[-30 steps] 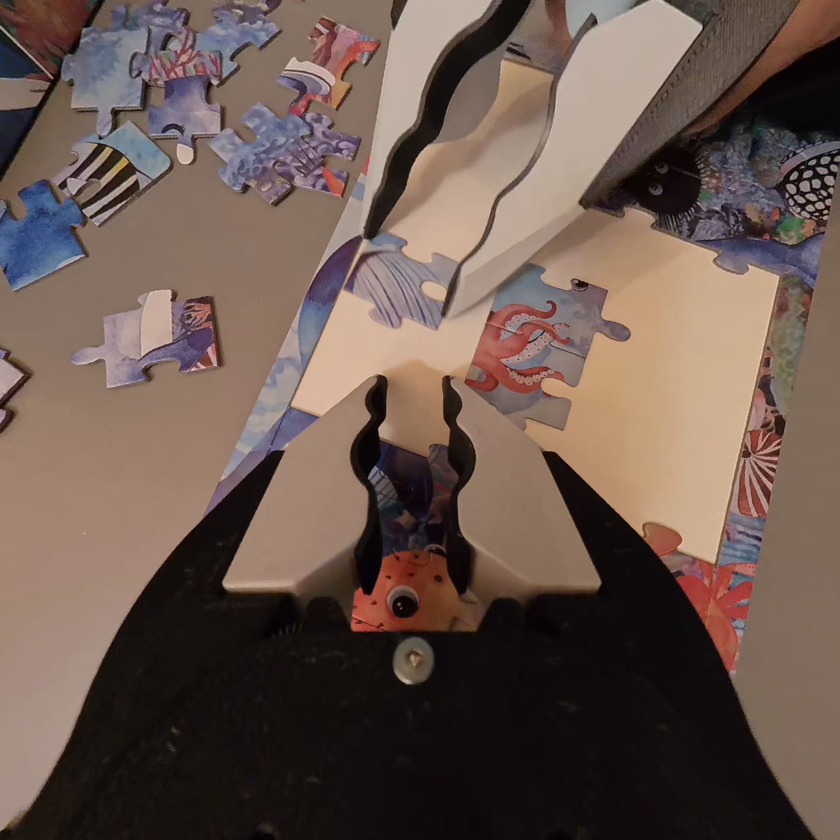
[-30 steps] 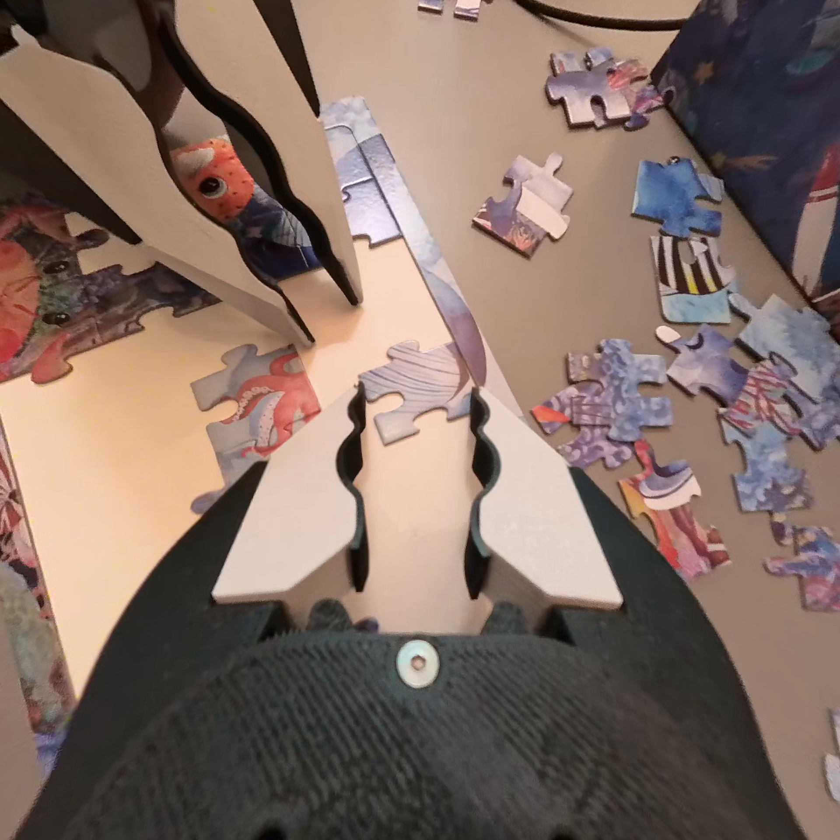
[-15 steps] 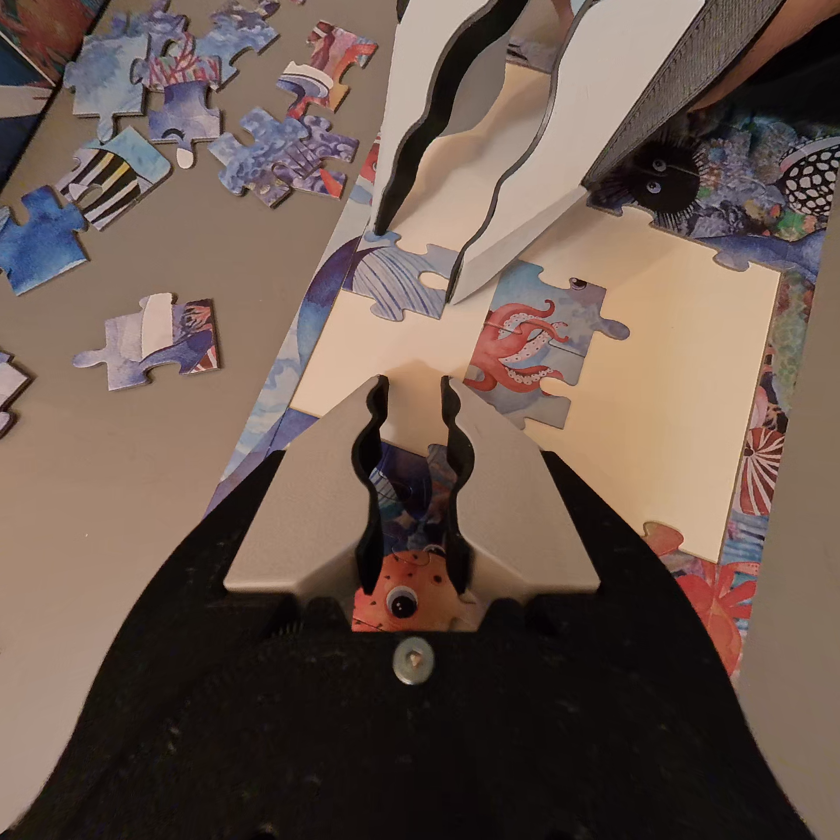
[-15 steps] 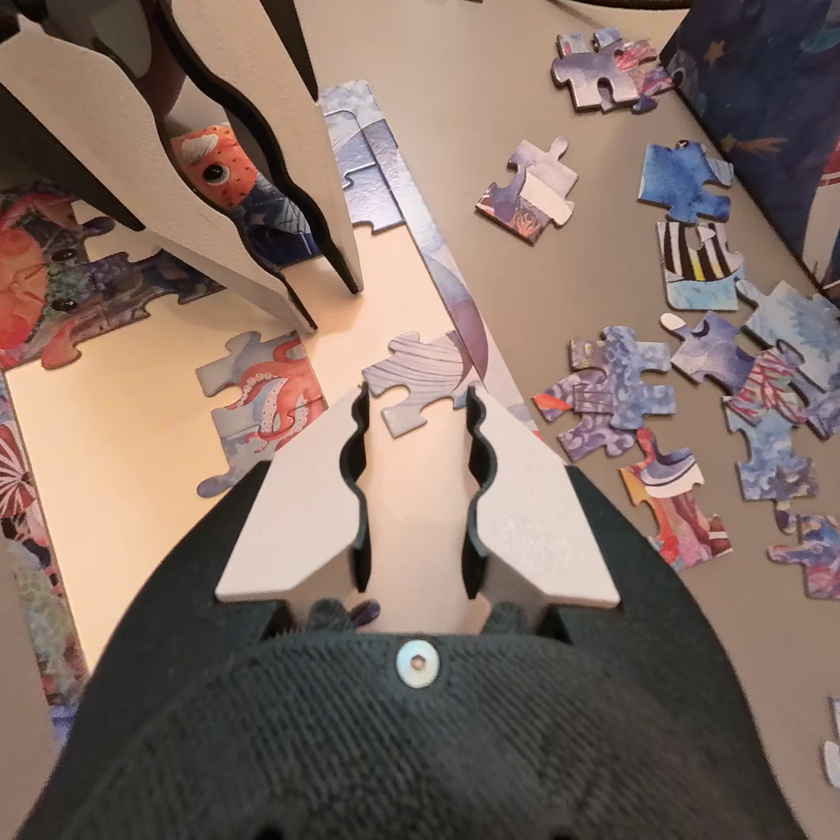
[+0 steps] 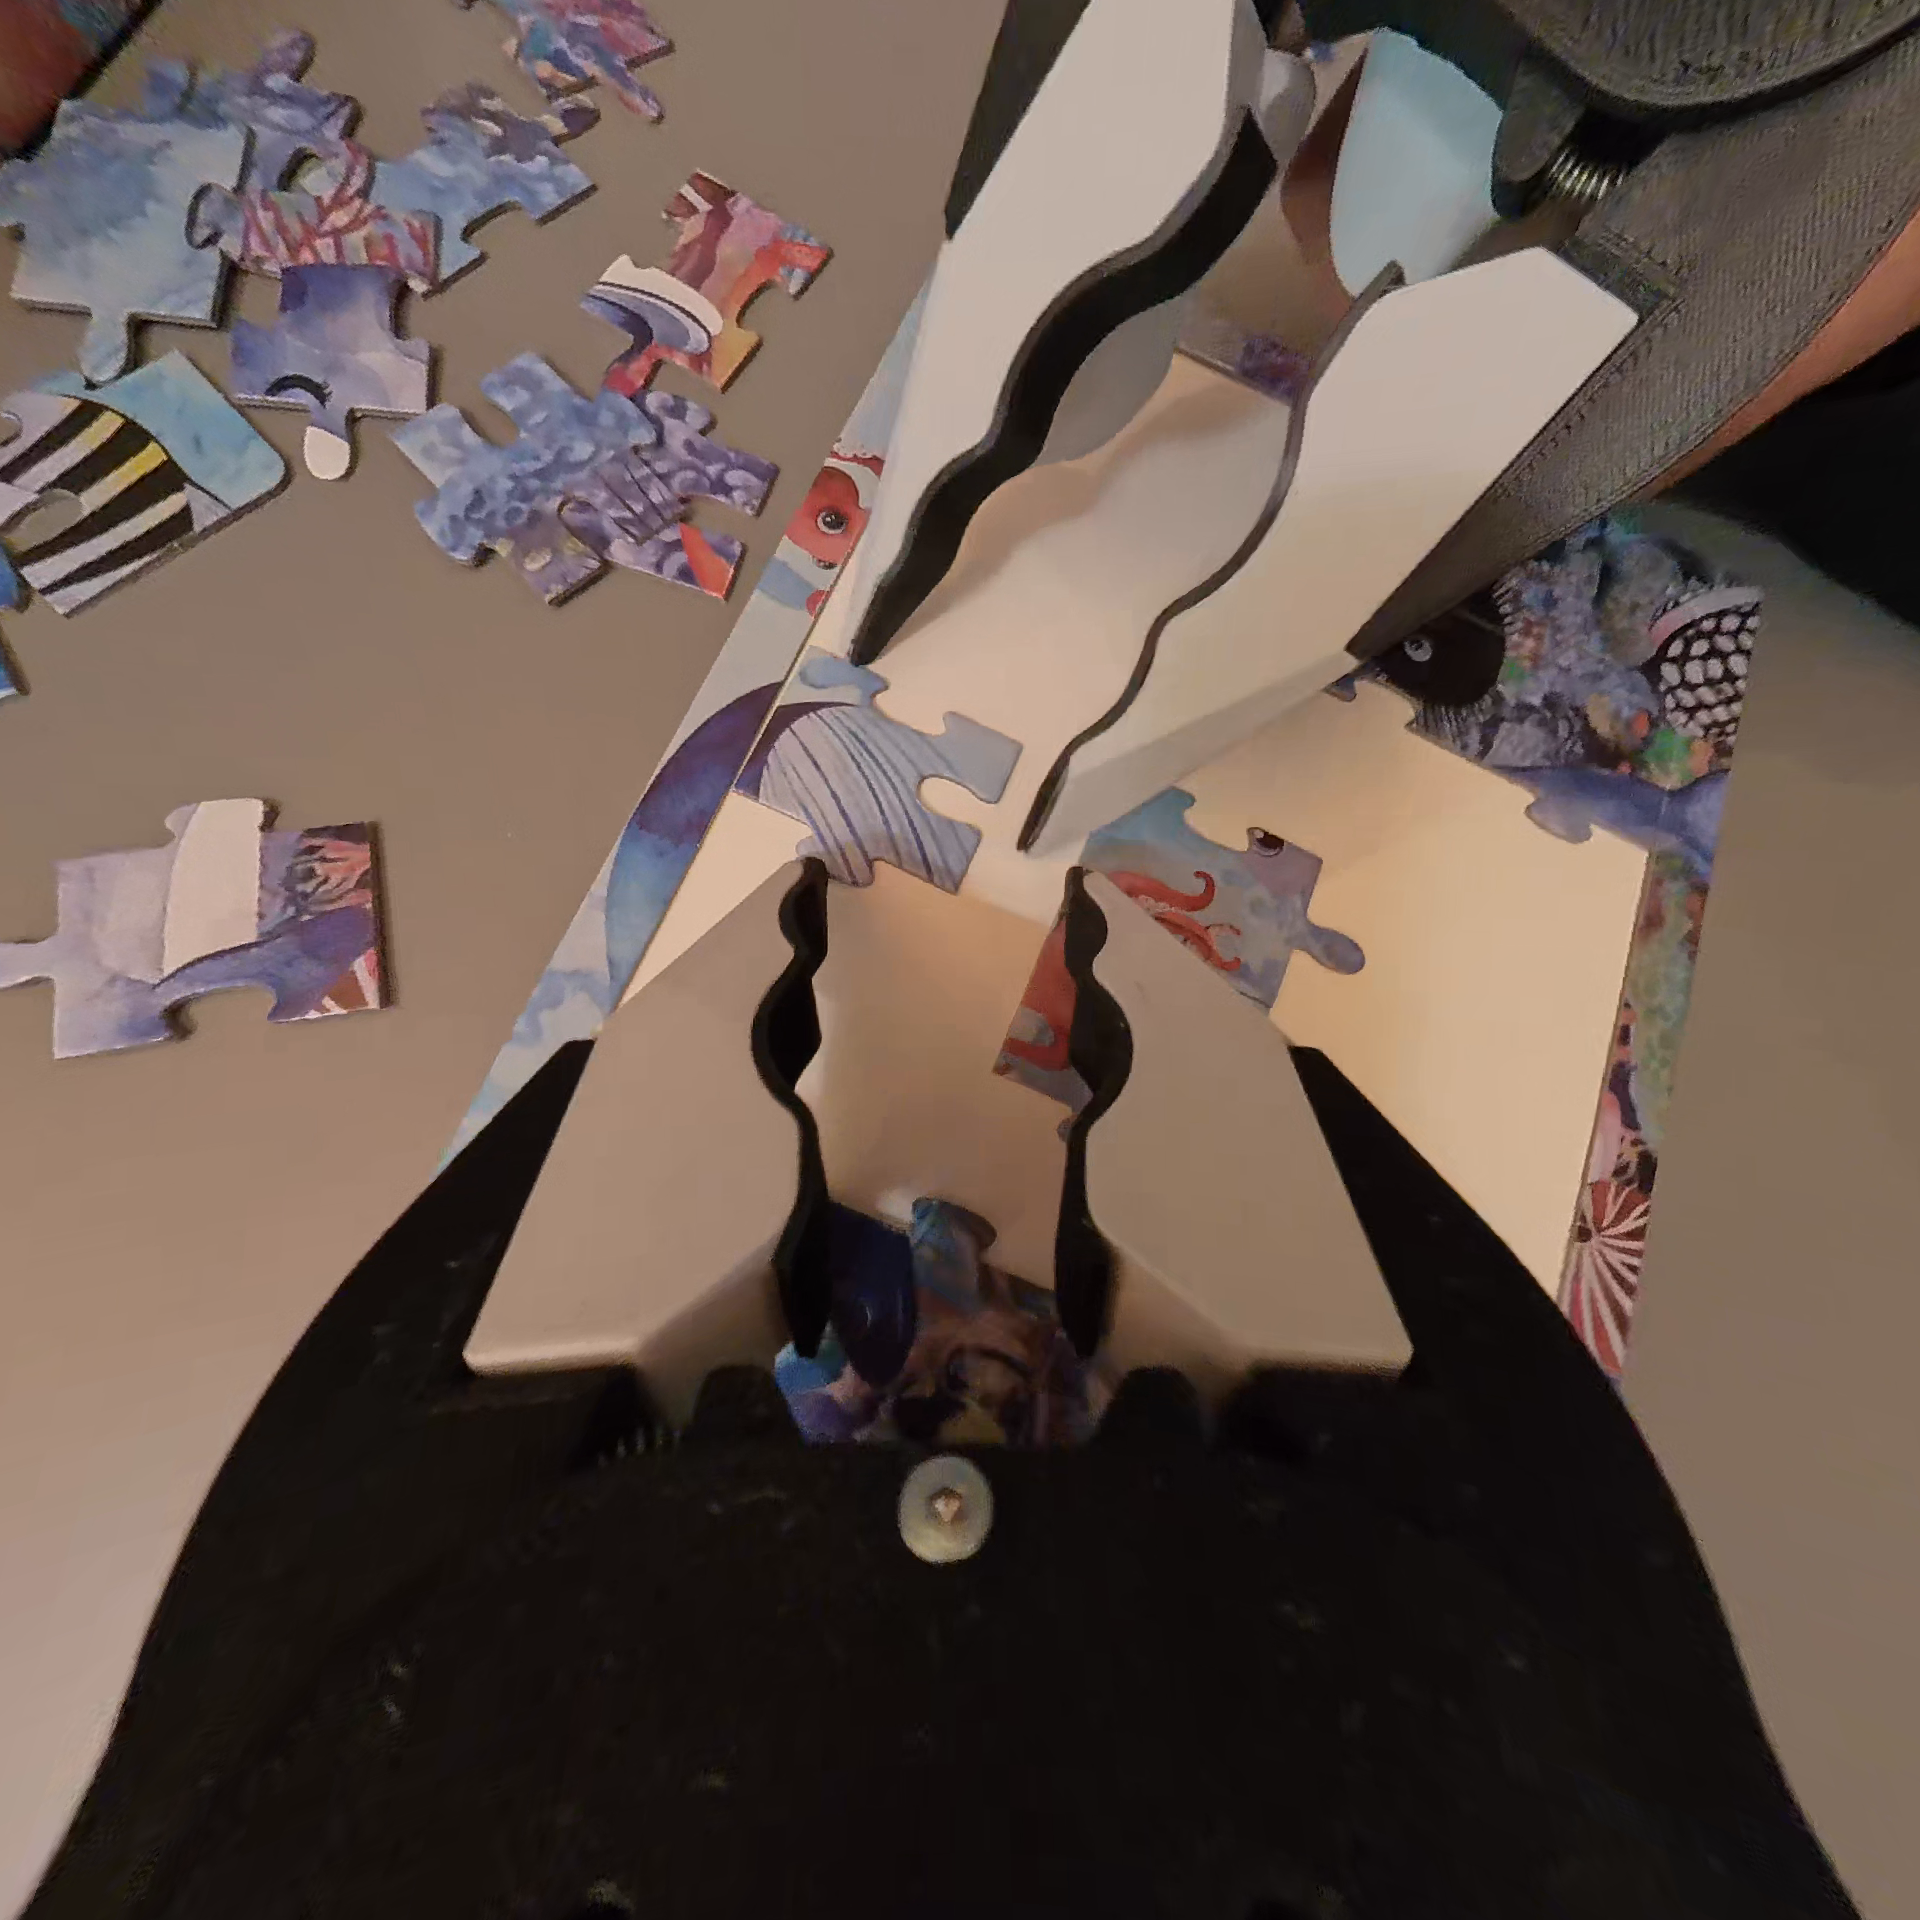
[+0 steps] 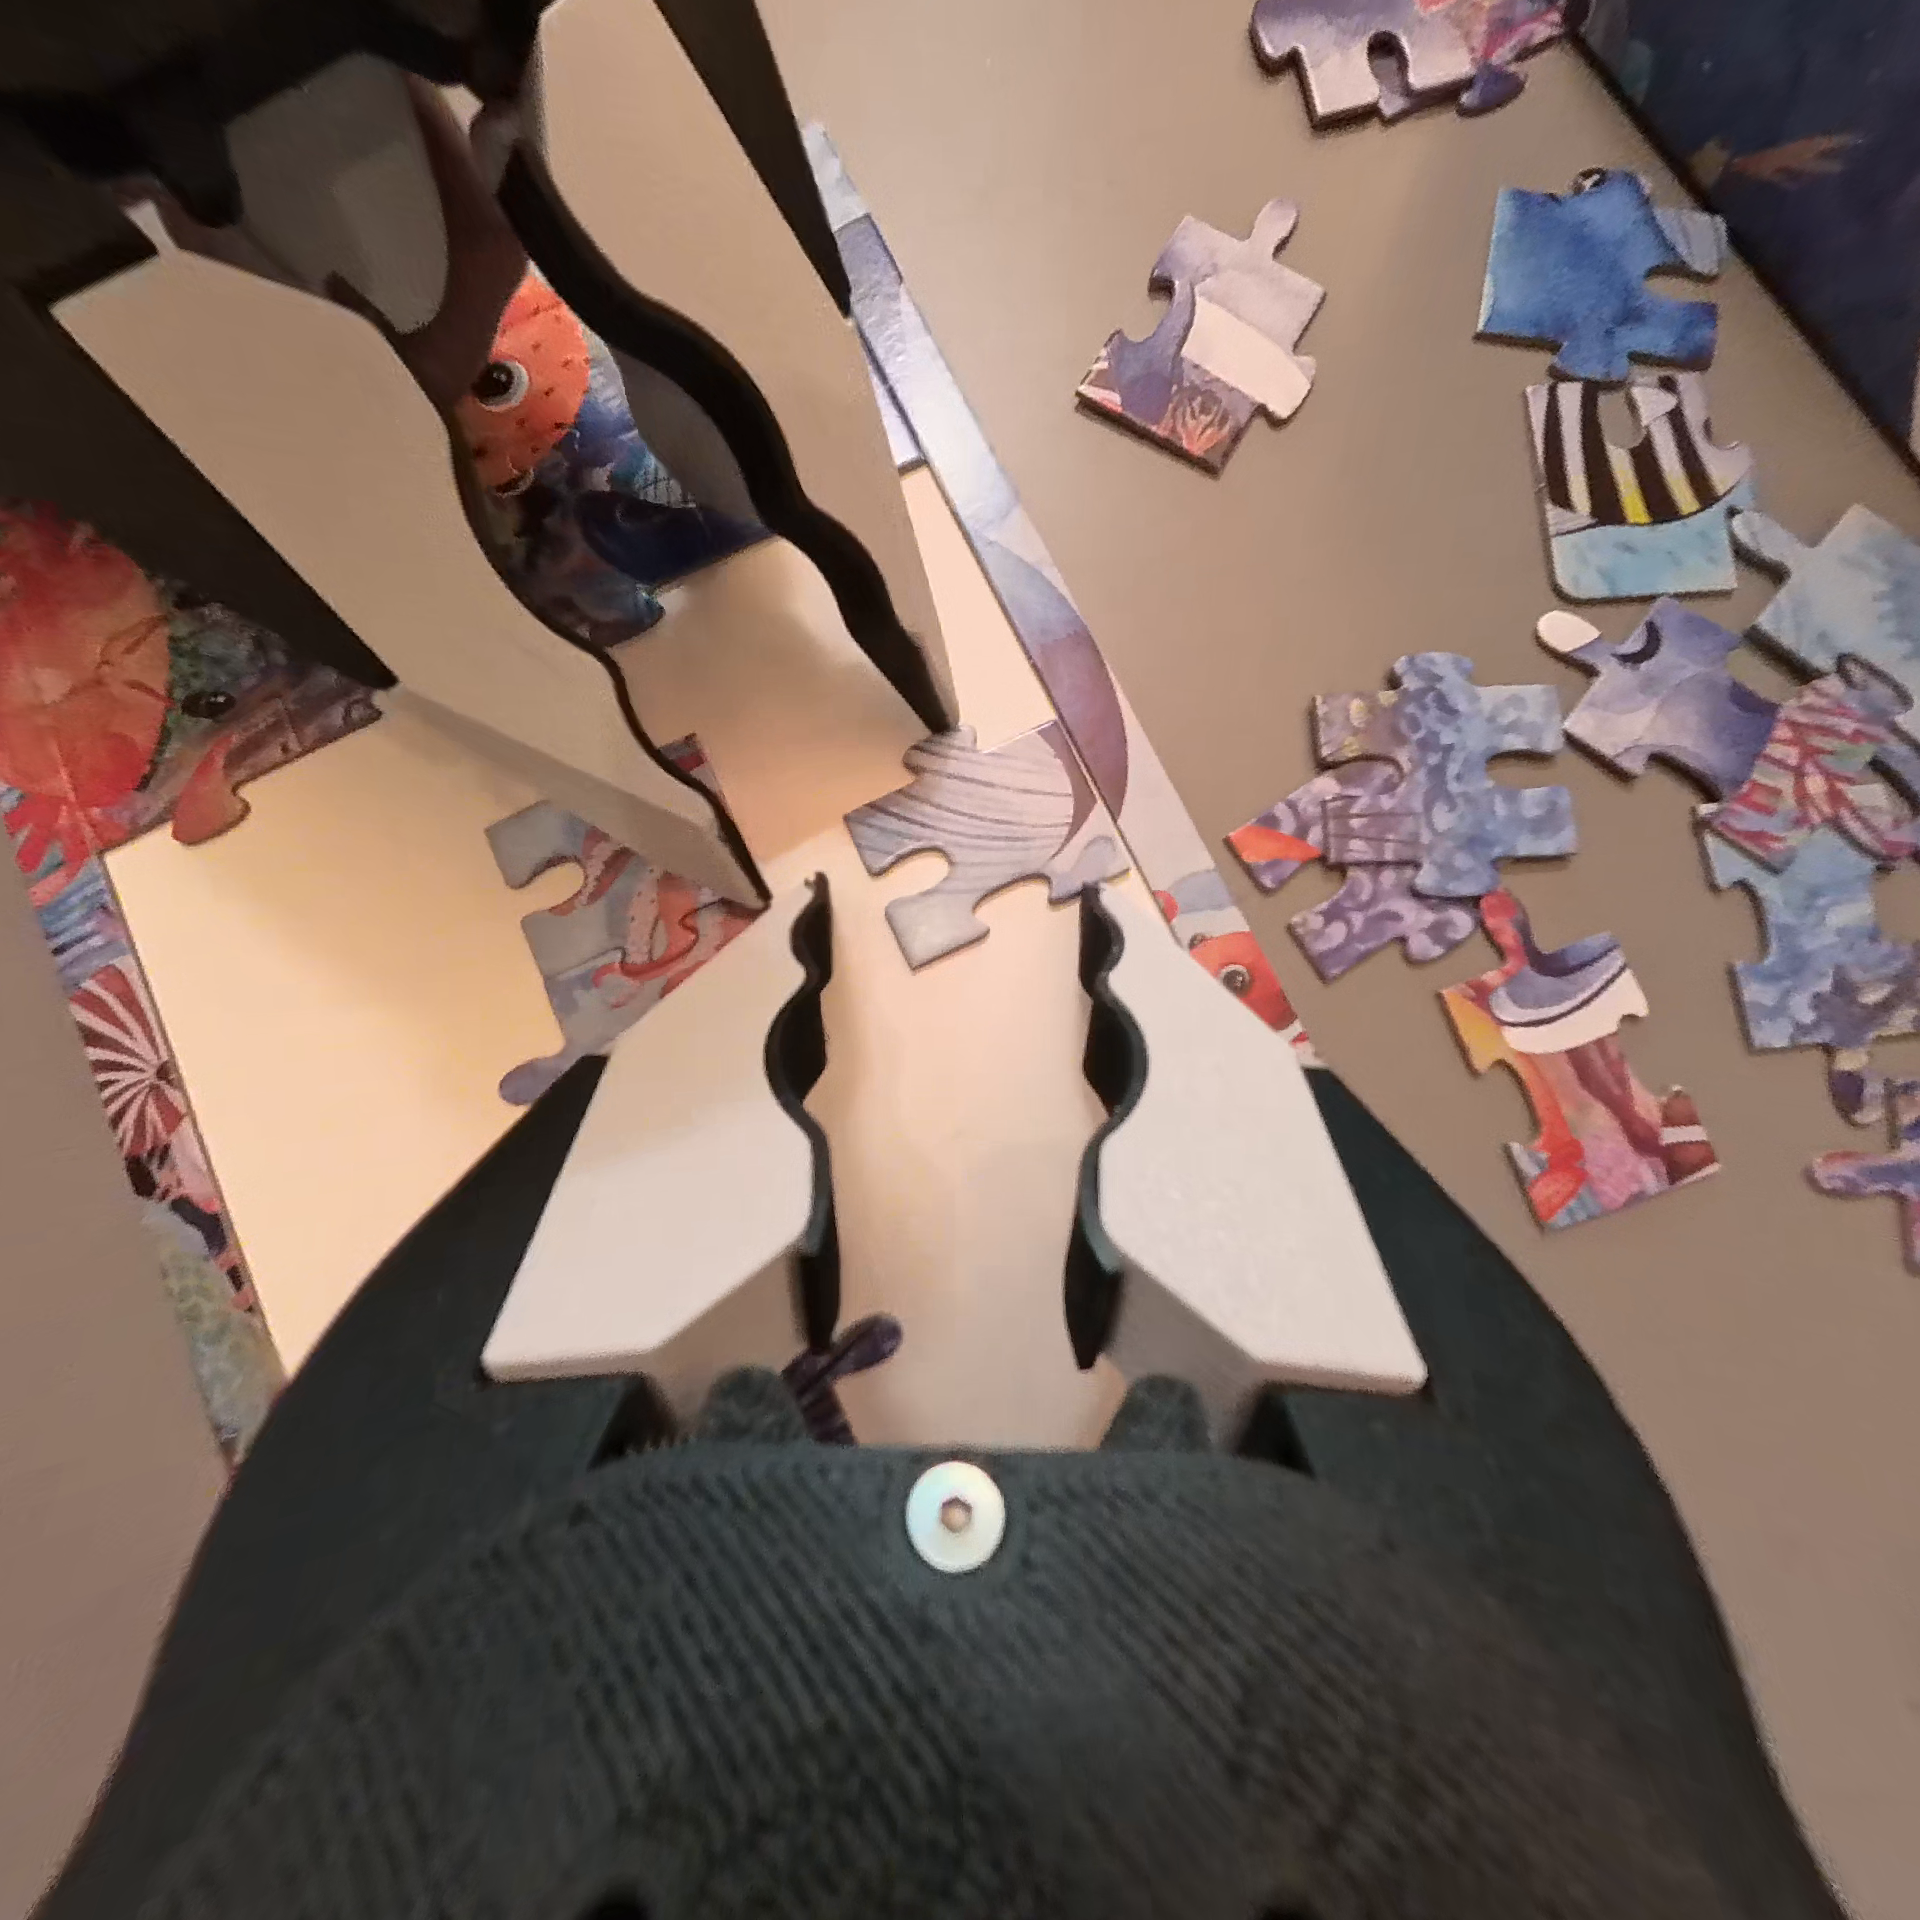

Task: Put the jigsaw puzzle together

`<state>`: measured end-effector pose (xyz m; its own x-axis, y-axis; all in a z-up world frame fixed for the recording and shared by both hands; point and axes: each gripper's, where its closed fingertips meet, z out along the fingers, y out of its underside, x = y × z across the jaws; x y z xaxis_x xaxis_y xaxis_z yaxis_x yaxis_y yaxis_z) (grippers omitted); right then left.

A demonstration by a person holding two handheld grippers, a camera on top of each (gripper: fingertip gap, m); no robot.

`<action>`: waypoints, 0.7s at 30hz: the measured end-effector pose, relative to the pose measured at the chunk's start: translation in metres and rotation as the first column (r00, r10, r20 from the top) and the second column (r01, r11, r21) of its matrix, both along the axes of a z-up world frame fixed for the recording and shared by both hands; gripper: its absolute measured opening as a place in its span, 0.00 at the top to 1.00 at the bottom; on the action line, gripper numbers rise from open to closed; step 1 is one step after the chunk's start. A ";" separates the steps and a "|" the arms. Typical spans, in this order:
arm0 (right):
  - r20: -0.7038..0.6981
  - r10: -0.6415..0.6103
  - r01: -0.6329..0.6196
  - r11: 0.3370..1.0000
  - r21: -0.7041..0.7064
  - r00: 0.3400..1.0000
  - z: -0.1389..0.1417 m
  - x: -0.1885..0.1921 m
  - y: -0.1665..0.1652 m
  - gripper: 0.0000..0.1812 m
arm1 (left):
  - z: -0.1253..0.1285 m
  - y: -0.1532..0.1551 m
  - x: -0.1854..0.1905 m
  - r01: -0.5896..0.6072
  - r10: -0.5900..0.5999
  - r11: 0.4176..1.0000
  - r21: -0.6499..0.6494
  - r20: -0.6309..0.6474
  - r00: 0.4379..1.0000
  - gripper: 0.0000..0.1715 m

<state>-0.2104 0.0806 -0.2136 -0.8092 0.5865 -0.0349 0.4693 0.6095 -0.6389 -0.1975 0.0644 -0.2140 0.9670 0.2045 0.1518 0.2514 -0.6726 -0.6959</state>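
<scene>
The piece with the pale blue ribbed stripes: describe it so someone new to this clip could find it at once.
Find the puzzle board, cream inside a printed sea border. The striped piece lies at that border, between both open grippers' tips. Unlike the octopus piece beside it, it shows only blue-white ribbing.

Hand-held grippers with white fingers and black bodies: two, left gripper [image 5: 940, 883] and right gripper [image 6: 951, 899].
White fingers [image 5: 644, 1122] with wavy black inner edge: two on each gripper, four in total.
Round silver screws [image 5: 943, 1545]: two, one on each gripper body.
Puzzle board [image 5: 1455, 1039] with cream floor and printed sea border: one.
Pieces lying alone on the cream floor: two, pale blue striped piece [image 5: 873, 790] and red octopus piece [image 5: 1216, 914].
Loose cardboard pieces [image 6: 1423, 800] on grey table [image 6: 1143, 520]: at least ten in right wrist view; several overlapping, exact number not clear.
Black-and-white striped piece [image 6: 1631, 488]: one.
Plain deep blue piece [image 6: 1600, 281]: one.
Dark blue box [image 6: 1818, 125] at table edge: one.
</scene>
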 end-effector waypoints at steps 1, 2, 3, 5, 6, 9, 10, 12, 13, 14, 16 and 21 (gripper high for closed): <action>0.010 -0.003 0.003 1.000 -0.008 1.000 0.000 0.001 0.000 0.74 | 0.000 0.000 0.000 -0.004 0.004 1.000 0.007 0.013 1.000 0.74; 0.016 -0.005 0.005 1.000 -0.011 1.000 0.000 0.001 0.000 0.74 | 0.001 0.000 0.000 -0.007 0.006 1.000 0.011 0.018 1.000 0.74; 0.018 -0.006 0.006 1.000 -0.010 1.000 0.000 0.001 0.001 0.74 | 0.001 0.000 0.000 -0.009 0.008 1.000 0.014 0.020 1.000 0.74; 0.009 -0.006 0.006 1.000 0.006 1.000 0.000 0.001 0.002 0.75 | 0.001 0.001 0.000 -0.010 0.010 1.000 0.014 0.019 1.000 0.74; 0.003 -0.007 0.007 1.000 0.016 1.000 -0.001 0.001 0.003 0.76 | 0.001 0.001 0.000 -0.009 0.009 1.000 0.013 0.015 1.000 0.74; 0.003 -0.008 0.008 0.999 0.032 1.000 -0.001 0.001 0.005 0.76 | 0.000 0.004 0.002 0.002 -0.002 1.000 0.013 -0.005 1.000 0.74; 0.006 -0.010 0.009 0.999 0.037 1.000 -0.001 0.002 0.005 0.76 | 0.000 0.005 0.002 0.004 -0.004 1.000 0.011 -0.014 1.000 0.74; 0.012 -0.012 0.011 0.999 0.043 1.000 -0.001 0.002 0.007 0.77 | -0.001 0.006 0.003 0.007 -0.006 1.000 0.008 -0.029 1.000 0.74; 0.014 -0.013 0.012 0.999 0.042 1.000 -0.001 0.002 0.008 0.77 | -0.001 0.007 0.003 0.006 -0.006 1.000 0.006 -0.033 0.999 0.74; 0.016 -0.014 0.014 0.999 0.040 1.000 -0.001 0.001 0.008 0.78 | -0.001 0.007 0.003 0.005 -0.005 1.000 0.007 -0.034 0.999 0.74; 0.016 -0.020 0.019 0.999 0.038 1.000 -0.001 0.001 0.008 0.79 | -0.001 0.007 0.003 0.005 -0.004 1.000 0.010 -0.029 1.000 0.74; 0.004 -0.023 0.023 0.998 0.064 1.000 -0.001 0.000 0.009 0.80 | 0.002 0.009 0.005 0.018 -0.017 0.999 0.033 -0.022 1.000 0.72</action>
